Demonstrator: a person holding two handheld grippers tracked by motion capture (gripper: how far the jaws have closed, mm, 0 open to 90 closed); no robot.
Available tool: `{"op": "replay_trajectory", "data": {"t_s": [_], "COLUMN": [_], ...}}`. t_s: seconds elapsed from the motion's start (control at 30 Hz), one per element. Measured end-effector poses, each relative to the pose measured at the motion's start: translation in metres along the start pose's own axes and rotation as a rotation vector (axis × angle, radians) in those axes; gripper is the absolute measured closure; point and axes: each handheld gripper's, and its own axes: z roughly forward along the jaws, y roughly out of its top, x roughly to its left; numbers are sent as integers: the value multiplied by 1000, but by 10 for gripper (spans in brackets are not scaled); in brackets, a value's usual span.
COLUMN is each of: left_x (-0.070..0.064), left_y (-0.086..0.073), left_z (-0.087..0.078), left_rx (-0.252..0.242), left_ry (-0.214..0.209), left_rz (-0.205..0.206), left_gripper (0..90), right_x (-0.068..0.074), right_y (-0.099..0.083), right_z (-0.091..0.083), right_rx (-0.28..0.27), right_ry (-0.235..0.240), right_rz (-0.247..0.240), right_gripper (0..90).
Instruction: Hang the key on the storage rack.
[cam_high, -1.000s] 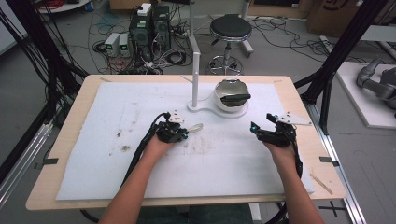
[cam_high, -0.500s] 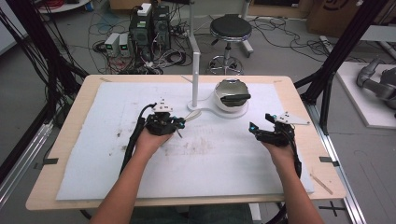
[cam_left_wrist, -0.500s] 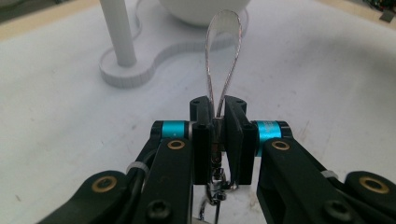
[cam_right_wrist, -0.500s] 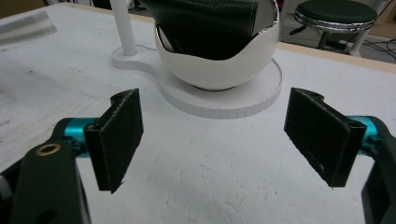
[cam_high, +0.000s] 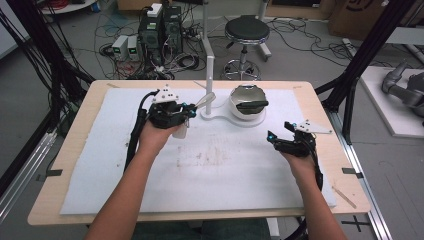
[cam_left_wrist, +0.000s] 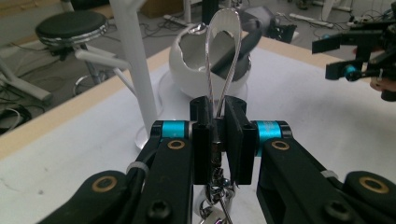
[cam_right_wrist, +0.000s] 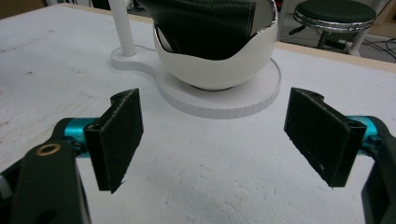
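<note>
My left gripper is shut on a clear, silvery loop that sticks up from its jaws, with small metal links hanging below them. The loop reaches toward the white post of a stand. On the stand's round base sits a white egg-shaped bowl with a black cushion inside. Off to the right of the mat, my right gripper is open, its pads wide apart with nothing between them, facing the bowl. It also appears far off in the left gripper view.
A white foam mat covers the wooden table, with brown stains near its middle. Behind the table stand a black stool, computer boxes and cables on the floor. Black frame legs rise at both sides.
My left gripper has moved away from me and to the right, lifting the loop up beside the white post. The right gripper has stayed in place, open.
</note>
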Motion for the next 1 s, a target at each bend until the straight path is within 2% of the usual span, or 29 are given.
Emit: {"op": "replay_trajectory", "data": {"t_s": [0.4,0.53,0.8,1.0], "left_x": [5,8,15,19], "left_y": [37,46,53,50], "left_z": [6,10,21,30], "left_rx": [-12,8,27,54], "left_ry": [50,80,112,135], "left_rz": [46,70,81,87], "left_gripper": [814,814,814,814], "right_x": [0,0,-2,-2], "right_y": [0,0,-1,-1], "right_z": [-1,-1,-1,0], "right_rx": [0,-3,-3,0], "right_ry": [4,6,6,10], "right_rz": [8,3,13,13], "right_gripper": [200,200,200,200]}}
